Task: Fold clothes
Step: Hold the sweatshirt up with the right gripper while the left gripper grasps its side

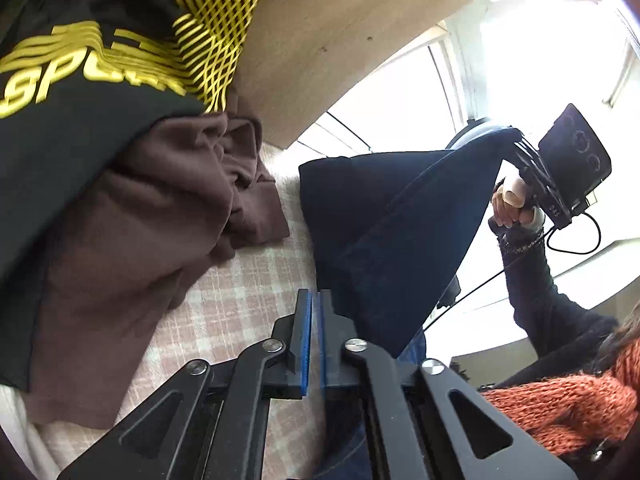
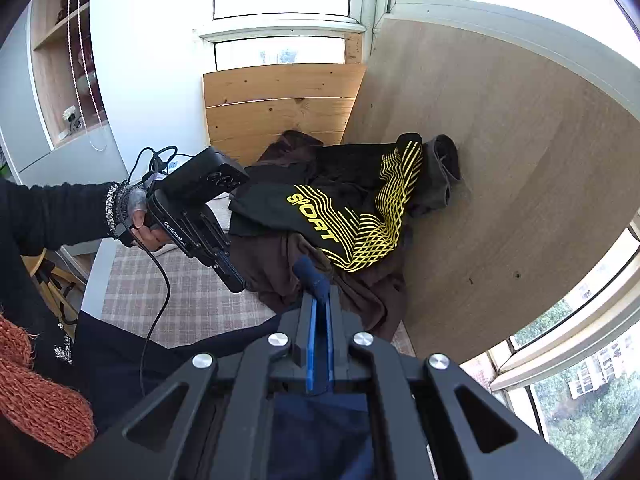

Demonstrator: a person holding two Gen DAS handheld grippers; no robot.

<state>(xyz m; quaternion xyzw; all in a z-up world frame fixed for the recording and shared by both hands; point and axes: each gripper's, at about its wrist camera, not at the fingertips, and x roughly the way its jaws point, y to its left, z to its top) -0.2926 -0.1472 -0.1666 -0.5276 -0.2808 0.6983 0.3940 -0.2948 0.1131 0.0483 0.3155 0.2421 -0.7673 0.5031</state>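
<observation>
Nearest in the right wrist view, our right gripper point(image 2: 320, 304) pinches a bunched corner of the navy garment point(image 2: 312, 274) between its blue pads, the jaws pressed tight on the cloth. In the left wrist view that same navy garment point(image 1: 384, 232) hangs as a taut sheet from the raised right gripper point(image 1: 520, 148) down toward us, clear of the checked cloth point(image 1: 240, 304) that covers the tabletop.

Our left gripper point(image 1: 314, 300) stands just beside the hanging edge, its pads a narrow slit apart with nothing between them; it grips no fabric.

We judge the step in hand to be catching a second corner, so that the garment can be spread flat. To do this well, we would widen the left jaws, slide them along the free lower edge to its corner, and close on a single layer only, while the right hand keeps the cloth lifted and taut.

Farther off lie the unfolded brown garment point(image 2: 304, 280) and the black shirt point(image 2: 320, 208) with yellow lettering, heaped against the wooden board point(image 2: 500, 184). We should lay the navy piece on the bare checked area, apart from that heap.
</observation>
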